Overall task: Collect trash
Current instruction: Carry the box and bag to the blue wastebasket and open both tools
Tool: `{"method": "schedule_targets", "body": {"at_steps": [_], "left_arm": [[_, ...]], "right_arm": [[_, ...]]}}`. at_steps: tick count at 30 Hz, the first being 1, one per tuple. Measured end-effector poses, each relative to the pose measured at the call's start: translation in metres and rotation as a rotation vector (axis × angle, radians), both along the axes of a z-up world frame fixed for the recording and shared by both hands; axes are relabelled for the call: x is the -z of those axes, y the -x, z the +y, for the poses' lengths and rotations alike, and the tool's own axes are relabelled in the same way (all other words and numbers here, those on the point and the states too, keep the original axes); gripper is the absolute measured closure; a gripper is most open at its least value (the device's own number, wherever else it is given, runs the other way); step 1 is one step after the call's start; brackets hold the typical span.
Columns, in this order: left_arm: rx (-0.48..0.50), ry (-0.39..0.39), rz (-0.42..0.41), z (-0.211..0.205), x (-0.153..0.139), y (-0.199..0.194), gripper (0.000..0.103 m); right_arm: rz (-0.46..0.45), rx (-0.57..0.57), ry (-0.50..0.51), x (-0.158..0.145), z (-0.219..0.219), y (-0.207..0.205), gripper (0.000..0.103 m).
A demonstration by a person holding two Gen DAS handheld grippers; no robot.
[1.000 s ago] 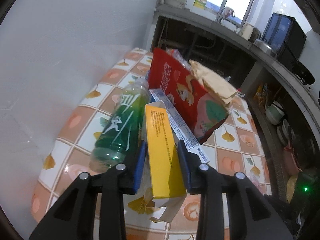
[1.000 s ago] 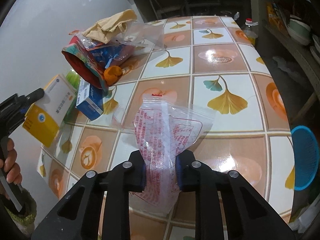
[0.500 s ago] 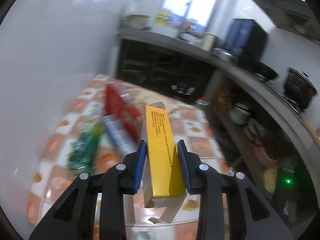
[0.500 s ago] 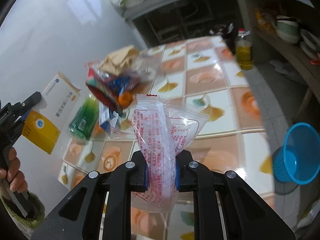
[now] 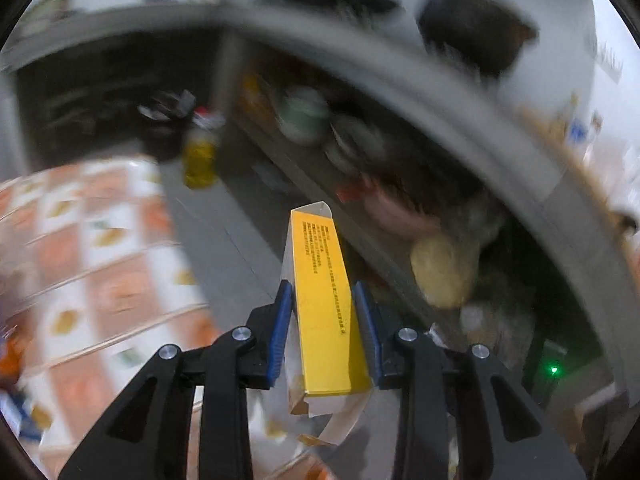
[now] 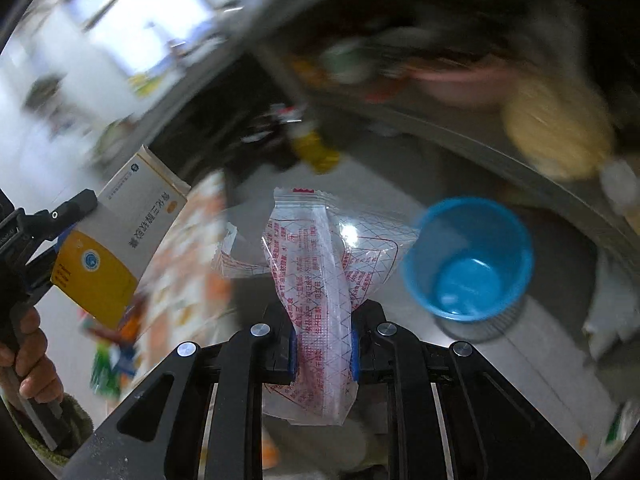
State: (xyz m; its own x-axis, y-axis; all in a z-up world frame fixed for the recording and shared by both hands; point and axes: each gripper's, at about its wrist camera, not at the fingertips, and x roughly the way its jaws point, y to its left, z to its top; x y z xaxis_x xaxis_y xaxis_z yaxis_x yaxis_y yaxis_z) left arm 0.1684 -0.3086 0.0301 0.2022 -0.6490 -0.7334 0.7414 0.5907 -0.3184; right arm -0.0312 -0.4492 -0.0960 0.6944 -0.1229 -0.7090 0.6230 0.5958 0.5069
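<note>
My left gripper (image 5: 323,304) is shut on a yellow and white carton (image 5: 322,300), held in the air past the table's edge. The same carton (image 6: 120,240) shows at the left of the right wrist view, with a hand (image 6: 28,368) on the left tool's handle. My right gripper (image 6: 323,340) is shut on a clear plastic wrapper with red print (image 6: 316,280). A blue bin (image 6: 468,260) stands on the grey floor, just right of and beyond the wrapper. Both views are motion-blurred.
The orange-and-white tiled table (image 5: 100,280) lies to the left, with leftover trash (image 6: 108,356) on it. A bottle of yellow oil (image 5: 198,152) stands on the floor. Dark shelves with bowls (image 5: 316,120) and a yellow sack (image 5: 444,268) line the right side.
Both grippers have swung right, away from the table and out over the floor, each still holding its item. The blue bin has come close in the right wrist view.
</note>
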Motion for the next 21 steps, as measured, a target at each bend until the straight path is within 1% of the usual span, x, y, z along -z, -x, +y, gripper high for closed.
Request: {"method": "schedule_targets", "body": {"at_steps": [2, 4, 6, 8, 9, 11, 13, 14, 15, 16, 17, 18, 19, 20, 21], "left_arm": [[0.058, -0.088, 0.040, -0.052, 0.032, 0.000, 0.072], [0.093, -0.192, 0.089, -0.103, 0.074, -0.005, 0.072], [0.142, -0.284, 0.160, -0.145, 0.121, -0.010, 0.072], [0.147, -0.353, 0.214, -0.173, 0.164, -0.016, 0.072], [0.140, -0.379, 0.254, -0.185, 0.186, -0.020, 0.072], [0.128, -0.408, 0.328, -0.200, 0.218, -0.025, 0.072], [0.116, -0.424, 0.369, -0.213, 0.239, -0.031, 0.071], [0.127, -0.442, 0.362, -0.220, 0.247, -0.031, 0.071], [0.135, -0.464, 0.337, -0.226, 0.252, -0.030, 0.070], [0.133, -0.476, 0.324, -0.231, 0.256, -0.032, 0.070], [0.130, -0.490, 0.322, -0.235, 0.261, -0.036, 0.070], [0.122, -0.505, 0.337, -0.238, 0.266, -0.040, 0.067], [0.107, -0.510, 0.357, -0.239, 0.267, -0.043, 0.058], [0.094, -0.502, 0.370, -0.241, 0.268, -0.044, 0.054], [0.087, -0.489, 0.375, -0.244, 0.266, -0.044, 0.050]], "right_arm": [[0.041, 0.054, -0.049, 0.027, -0.020, 0.000, 0.086], [0.078, 0.095, -0.099, 0.057, -0.038, -0.004, 0.086], [0.110, 0.128, -0.159, 0.087, -0.054, -0.009, 0.086], [0.147, 0.171, -0.219, 0.118, -0.073, -0.013, 0.086], [0.164, 0.188, -0.242, 0.131, -0.079, -0.015, 0.086], [0.202, 0.224, -0.294, 0.158, -0.095, -0.018, 0.086], [0.225, 0.239, -0.318, 0.176, -0.103, -0.025, 0.084], [0.234, 0.243, -0.321, 0.179, -0.106, -0.030, 0.083], [0.242, 0.250, -0.323, 0.182, -0.108, -0.033, 0.079], [0.246, 0.261, -0.330, 0.188, -0.113, -0.037, 0.072], [0.248, 0.274, -0.338, 0.193, -0.117, -0.040, 0.069], [0.252, 0.288, -0.338, 0.197, -0.120, -0.039, 0.066], [0.253, 0.296, -0.331, 0.197, -0.123, -0.039, 0.064], [0.255, 0.302, -0.313, 0.196, -0.125, -0.040, 0.063], [0.262, 0.307, -0.292, 0.194, -0.127, -0.041, 0.059]]}}
